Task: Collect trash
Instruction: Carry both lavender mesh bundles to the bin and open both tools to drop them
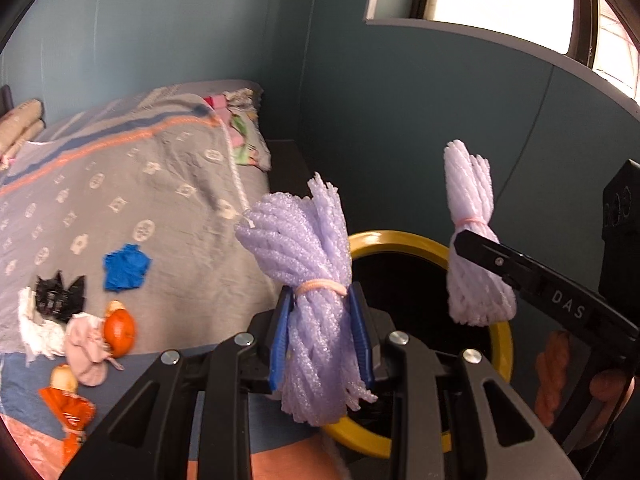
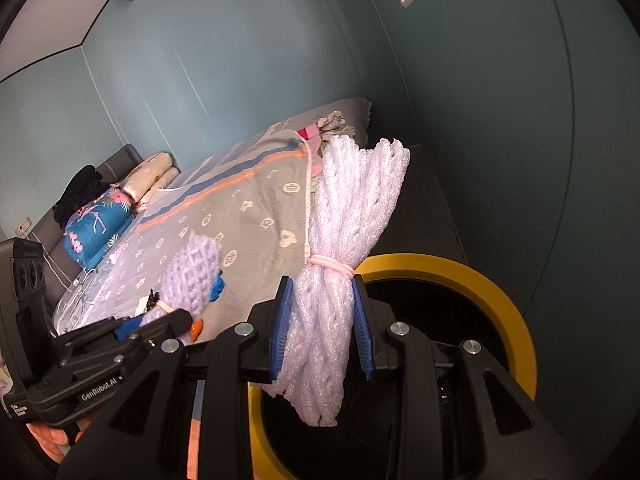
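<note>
My left gripper [image 1: 322, 334] is shut on a lilac foam-net bundle [image 1: 308, 264] tied with a pink band, held upright over the left rim of a yellow-rimmed black bin [image 1: 400, 240]. My right gripper [image 2: 322, 328] is shut on a paler pink foam-net bundle [image 2: 344, 216], also banded, above the same bin [image 2: 460, 272]. In the left wrist view the right gripper [image 1: 466, 242] and its bundle [image 1: 472, 196] hang over the bin's right side. The right wrist view shows the left gripper [image 2: 176, 316] with its bundle [image 2: 192, 264] at lower left.
A bed with a grey patterned blanket [image 1: 140, 184] lies left of the bin. On it are a blue scrap [image 1: 126, 266], a black wrapper [image 1: 60, 294], an orange peel [image 1: 120, 330], a pink wad [image 1: 86, 348] and an orange packet [image 1: 70, 412]. Teal walls stand behind the bin.
</note>
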